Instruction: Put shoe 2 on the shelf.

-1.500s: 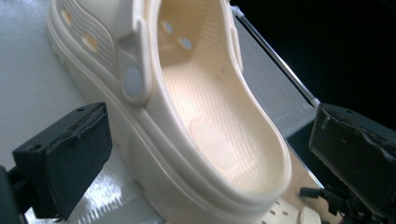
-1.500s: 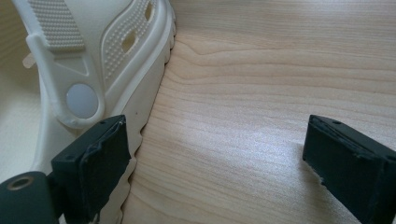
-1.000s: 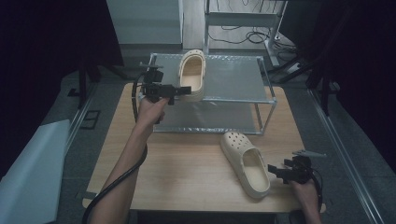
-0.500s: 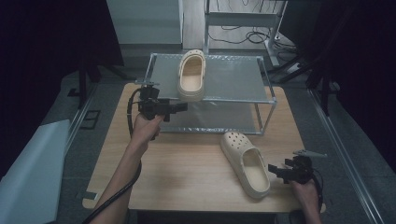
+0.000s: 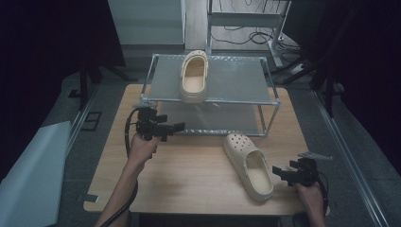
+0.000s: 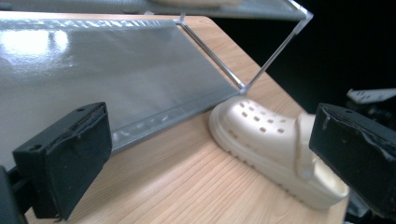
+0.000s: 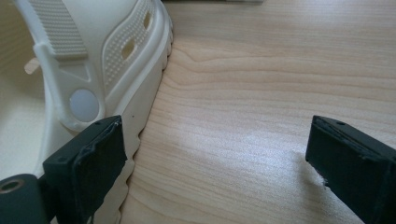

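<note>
One cream clog (image 5: 194,75) lies on the top shelf of the metal rack (image 5: 265,101); a second clog (image 5: 248,163) rests on the wooden table (image 5: 189,175), just in front of the rack's right end. The left gripper (image 5: 176,127) hangs over the table near the rack's left front corner, jaws spread and empty; the right gripper (image 5: 279,171) sits beside the second clog's heel, jaws spread, grasping nothing.

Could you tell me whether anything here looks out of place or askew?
One clog sits on the rack's top shelf, while its mate lies on the wooden table, angled diagonally in front of the rack rather than shelved. Nothing looks spilled or damaged.
</note>
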